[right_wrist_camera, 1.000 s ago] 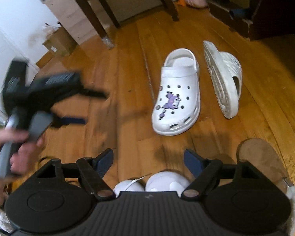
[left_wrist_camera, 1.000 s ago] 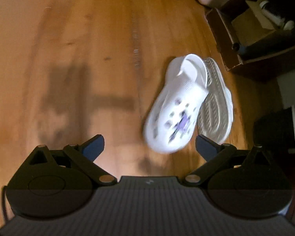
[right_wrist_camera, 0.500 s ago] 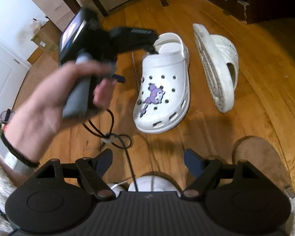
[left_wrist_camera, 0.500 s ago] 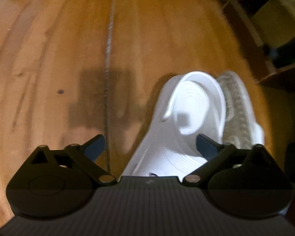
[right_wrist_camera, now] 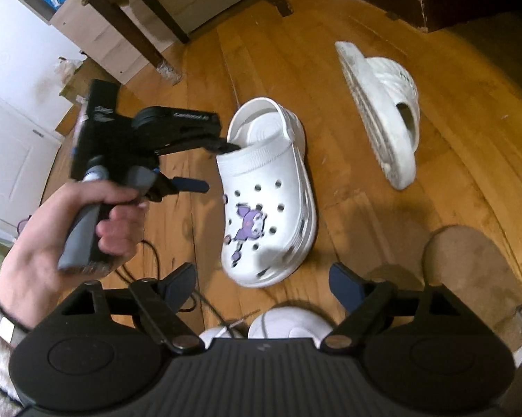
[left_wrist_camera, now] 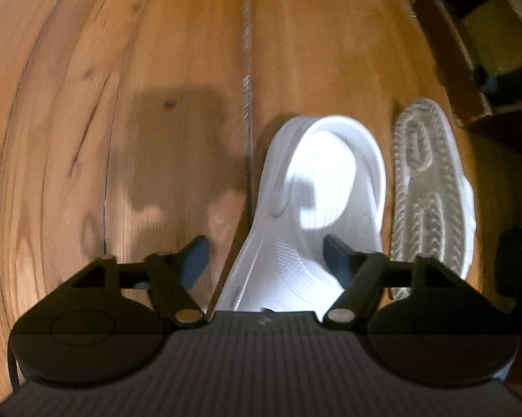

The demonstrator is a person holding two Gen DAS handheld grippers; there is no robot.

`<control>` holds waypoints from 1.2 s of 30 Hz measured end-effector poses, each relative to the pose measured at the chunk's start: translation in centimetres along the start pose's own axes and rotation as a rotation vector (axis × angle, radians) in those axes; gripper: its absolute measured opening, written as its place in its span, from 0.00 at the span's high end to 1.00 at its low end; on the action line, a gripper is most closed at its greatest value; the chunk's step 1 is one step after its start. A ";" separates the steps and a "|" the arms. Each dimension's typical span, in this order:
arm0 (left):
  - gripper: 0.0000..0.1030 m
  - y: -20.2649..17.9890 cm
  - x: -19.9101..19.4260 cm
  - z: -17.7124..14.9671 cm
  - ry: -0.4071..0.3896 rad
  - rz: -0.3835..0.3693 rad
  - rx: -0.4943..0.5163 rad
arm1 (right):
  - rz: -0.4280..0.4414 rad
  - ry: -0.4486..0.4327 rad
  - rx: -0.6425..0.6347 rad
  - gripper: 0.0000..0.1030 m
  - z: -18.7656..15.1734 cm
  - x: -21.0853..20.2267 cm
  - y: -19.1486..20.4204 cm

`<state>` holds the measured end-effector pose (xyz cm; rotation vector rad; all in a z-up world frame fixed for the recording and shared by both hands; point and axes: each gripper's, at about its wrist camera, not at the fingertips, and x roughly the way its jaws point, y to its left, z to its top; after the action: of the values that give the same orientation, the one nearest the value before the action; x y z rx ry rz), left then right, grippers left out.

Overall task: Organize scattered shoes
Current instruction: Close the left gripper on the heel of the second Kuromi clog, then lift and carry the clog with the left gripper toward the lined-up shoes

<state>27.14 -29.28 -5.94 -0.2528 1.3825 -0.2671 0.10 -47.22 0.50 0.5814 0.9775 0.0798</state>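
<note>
left gripper: fingers opening astride the white clog's side wall, to be gripped | clog upright mid-floor, beside tipped slide | right gripper: fingers opening, empty, held back

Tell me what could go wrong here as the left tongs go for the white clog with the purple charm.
1. The left tongs are opening, straddling only the side wall of the white clog. A one-wall grip may let it swing or slip when lifted.
2. The other clog lies tipped on its side close by, sole facing the first; a swinging shoe could knock it.
3. A cable trails on the floor beneath the left hand and might snag.
</note>
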 end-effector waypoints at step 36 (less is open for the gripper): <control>0.95 17.5 -12.4 -9.1 -0.124 -0.272 -0.165 | 0.008 0.127 -0.072 0.17 -5.7 3.2 5.8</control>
<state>16.77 -8.79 -1.76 -0.5882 1.2480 -0.3568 -1.56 -38.83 -1.40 0.5190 1.0912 0.1604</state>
